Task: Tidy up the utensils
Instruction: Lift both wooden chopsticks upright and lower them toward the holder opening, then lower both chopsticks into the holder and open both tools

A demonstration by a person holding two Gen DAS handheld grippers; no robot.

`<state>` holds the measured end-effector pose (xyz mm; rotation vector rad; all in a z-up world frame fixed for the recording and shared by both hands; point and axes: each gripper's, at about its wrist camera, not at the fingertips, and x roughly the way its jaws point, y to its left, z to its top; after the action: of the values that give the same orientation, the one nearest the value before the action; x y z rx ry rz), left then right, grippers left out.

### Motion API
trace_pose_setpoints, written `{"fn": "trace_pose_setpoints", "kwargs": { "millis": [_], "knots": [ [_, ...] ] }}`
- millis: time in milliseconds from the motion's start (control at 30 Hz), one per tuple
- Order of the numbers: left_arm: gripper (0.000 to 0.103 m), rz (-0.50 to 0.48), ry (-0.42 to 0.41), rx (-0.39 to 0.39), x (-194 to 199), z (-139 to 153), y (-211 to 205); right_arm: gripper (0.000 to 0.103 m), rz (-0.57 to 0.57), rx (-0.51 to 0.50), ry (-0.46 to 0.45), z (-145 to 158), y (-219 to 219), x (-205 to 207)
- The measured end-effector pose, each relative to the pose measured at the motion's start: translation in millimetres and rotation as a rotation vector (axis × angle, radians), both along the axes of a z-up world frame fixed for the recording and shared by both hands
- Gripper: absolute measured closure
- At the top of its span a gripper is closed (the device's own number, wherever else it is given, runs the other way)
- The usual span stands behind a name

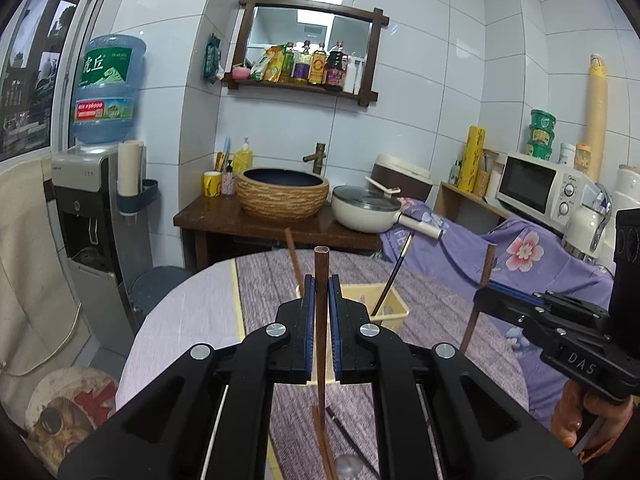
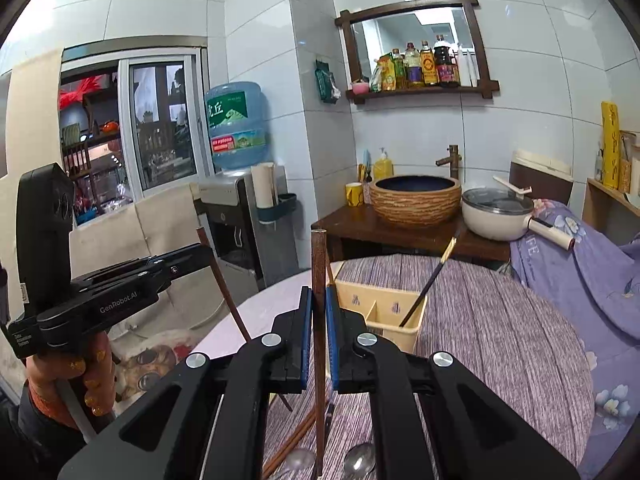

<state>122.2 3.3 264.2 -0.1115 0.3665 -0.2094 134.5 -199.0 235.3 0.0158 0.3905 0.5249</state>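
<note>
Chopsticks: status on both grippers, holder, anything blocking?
Left gripper shut on a brown chopstick, upright. Right gripper shut on another. Yellow holder ahead, black chopstick already in. Path looks clear.

Round table point(image 2: 500, 340) under purple striped cloth, yellow divided holder point(image 2: 380, 316), chopsticks point(image 2: 296, 436), spoons point(image 2: 360, 458) (near edge)

Brown chopstick point(image 1: 321, 304) upright; second brown chopstick point(image 2: 319, 304) upright; black chopstick point(image 2: 428, 280) leaning in yellow holder point(image 2: 396, 326).

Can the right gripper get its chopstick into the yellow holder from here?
Probably yes: the right gripper holds its chopstick upright just short of the yellow holder, with nothing between.
</note>
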Motion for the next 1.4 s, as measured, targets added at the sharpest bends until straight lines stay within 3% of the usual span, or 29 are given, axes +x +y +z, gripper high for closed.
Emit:
{"fn": "trace_pose_setpoints", "kwargs": {
  "millis": [167, 333, 500, 633, 933, 1400],
  "knots": [
    [0.096, 0.007, -0.046, -0.040, 21, 39, -8, 0.096, -0.044, 0.031, -0.037, 33, 0, 23],
    [0.096, 0.051, -0.143, -0.065, 44, 85, -19, 0.096, -0.129, 0.055, -0.112, 75, 2, 50],
    [0.096, 0.114, -0.186, -0.068, 77, 102, -25, 0.096, -0.219, 0.056, -0.186, 90, 5, 74],
    [0.096, 0.145, -0.164, -0.050, 101, 84, -31, 0.096, -0.279, 0.034, -0.221, 72, 9, 94],
    [0.096, 0.125, -0.073, 0.002, 124, 8, -40, 0.096, -0.299, 0.002, -0.127, 2, 12, 118],
    [0.096, 0.110, 0.044, 0.044, 132, -60, -45, 0.096, -0.311, -0.037, -0.042, -39, 7, 118]
  ]
}}
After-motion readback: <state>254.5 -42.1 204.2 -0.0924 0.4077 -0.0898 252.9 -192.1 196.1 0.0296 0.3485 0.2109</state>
